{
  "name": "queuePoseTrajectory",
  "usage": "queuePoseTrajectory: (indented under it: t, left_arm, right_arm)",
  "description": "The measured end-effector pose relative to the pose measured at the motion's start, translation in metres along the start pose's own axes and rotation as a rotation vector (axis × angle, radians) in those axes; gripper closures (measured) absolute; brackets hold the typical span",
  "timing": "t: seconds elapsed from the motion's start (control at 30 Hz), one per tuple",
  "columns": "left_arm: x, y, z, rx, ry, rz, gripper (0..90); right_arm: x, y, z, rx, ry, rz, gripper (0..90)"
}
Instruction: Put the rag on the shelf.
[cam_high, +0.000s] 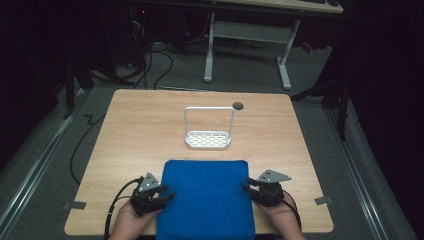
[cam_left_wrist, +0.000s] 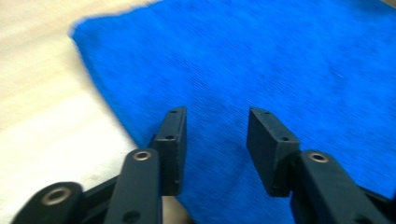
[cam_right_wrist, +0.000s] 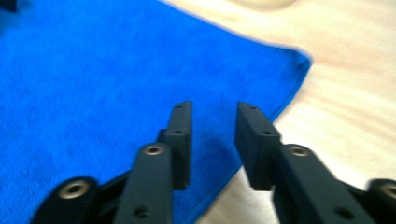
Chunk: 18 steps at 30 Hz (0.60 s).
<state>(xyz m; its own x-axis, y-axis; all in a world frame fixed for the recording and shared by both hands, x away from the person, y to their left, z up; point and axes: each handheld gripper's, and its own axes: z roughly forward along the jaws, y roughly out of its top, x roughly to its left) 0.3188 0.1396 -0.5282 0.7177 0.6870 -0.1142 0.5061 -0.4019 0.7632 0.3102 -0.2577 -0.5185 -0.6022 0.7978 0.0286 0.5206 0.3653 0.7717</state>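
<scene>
While both grippers flank it with jaws parted and empty, the blue cloth (cam_high: 206, 198) lies flat at the table's six o'clock edge.

Left gripper (cam_high: 161, 199) sits at the cloth's nine o'clock side, right gripper (cam_high: 248, 188) at three o'clock. It looks soft, light and limp, likely to sag when lifted; pinching the edges or corners seems best. Pale wood table (cam_high: 130, 135) is smooth; a white wire rack (cam_high: 208, 137) stands at twelve o'clock, with a dark room and grey carpet beyond.
</scene>
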Motion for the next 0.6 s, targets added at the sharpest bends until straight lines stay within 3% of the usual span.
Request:
queuePoseTrajectory:
  t: [0.13, 0.23, 0.27, 0.47, 0.53, 0.6]
  left_arm:
    - [0.006, 0.003, -0.002, -0.040, 0.037, -0.010, 54.7]
    - [0.014, 0.006, -0.004, -0.073, 0.077, -0.041, 52.6]
    - [0.018, 0.006, -0.004, -0.077, 0.084, -0.050, 52.5]
    - [0.042, 0.012, 0.004, -0.058, 0.119, -0.109, 49.2]
    - [0.047, 0.018, 0.012, -0.036, 0.102, -0.148, 49.5]
    - [0.049, 0.021, 0.016, -0.023, 0.107, -0.156, 49.4]
  right_arm:
    - [-0.003, -0.001, -0.002, -0.025, -0.027, 0.001, 61.7]
    - [-0.007, -0.004, -0.002, -0.033, -0.029, -0.009, 57.6]
    - [-0.011, -0.004, -0.002, -0.040, -0.014, 0.010, 57.6]
    - [-0.014, -0.003, -0.001, -0.026, -0.047, 0.007, 50.6]
    - [-0.014, -0.002, 0.001, -0.023, -0.061, -0.007, 48.4]
    - [-0.014, -0.002, 0.002, -0.023, -0.064, -0.008, 48.2]
